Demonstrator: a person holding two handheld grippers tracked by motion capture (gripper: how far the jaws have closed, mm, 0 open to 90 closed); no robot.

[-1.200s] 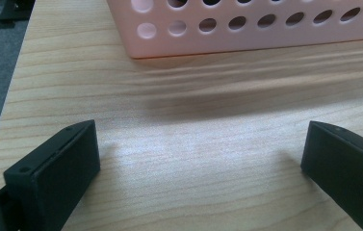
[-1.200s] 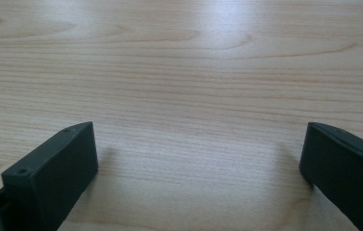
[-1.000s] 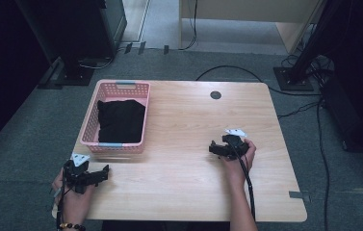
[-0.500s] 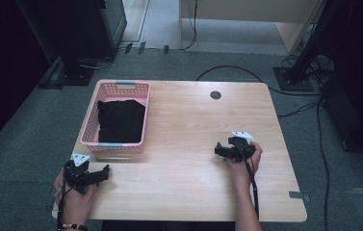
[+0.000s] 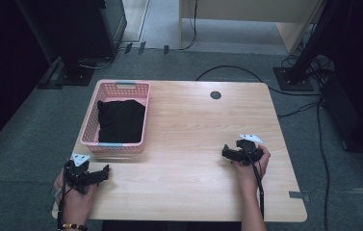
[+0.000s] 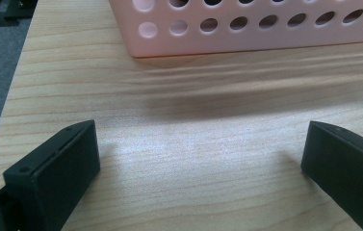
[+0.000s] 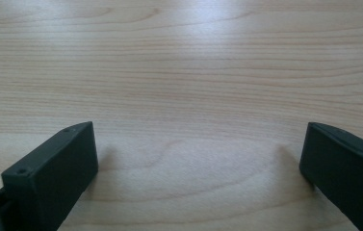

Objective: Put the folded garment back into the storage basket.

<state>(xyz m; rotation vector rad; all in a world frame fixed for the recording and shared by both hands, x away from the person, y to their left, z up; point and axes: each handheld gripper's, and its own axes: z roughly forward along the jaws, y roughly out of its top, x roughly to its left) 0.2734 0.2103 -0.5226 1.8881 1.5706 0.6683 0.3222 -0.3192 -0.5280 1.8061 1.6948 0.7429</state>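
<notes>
We took the pink basket (image 5: 120, 144) as our landmark, with the black cloth (image 5: 121, 120) lying folded inside it and filling most of its floor. Our left gripper (image 5: 103, 172) rested on the table (image 5: 193, 125) just in front of the basket's near wall, jaws spread wide with nothing between them; in the left gripper view the perforated wall (image 6: 265, 24) stood close ahead. Our right gripper (image 5: 225, 153) sat well to the right of the basket, jaws likewise parted and empty over bare wood. The risks, as we judged them, came from the basket itself — it looked light, so a jaw catching its rim on the way in could push or tip it toward the table's left edge, which lay near. A shallow pinch might also lift a single layer of the cloth, leaving the rest to unfold and snag on the wall's holes. With the right gripper so far from the basket, bracing it would be slow — a one-handed pull could drag basket and cloth together.
</notes>
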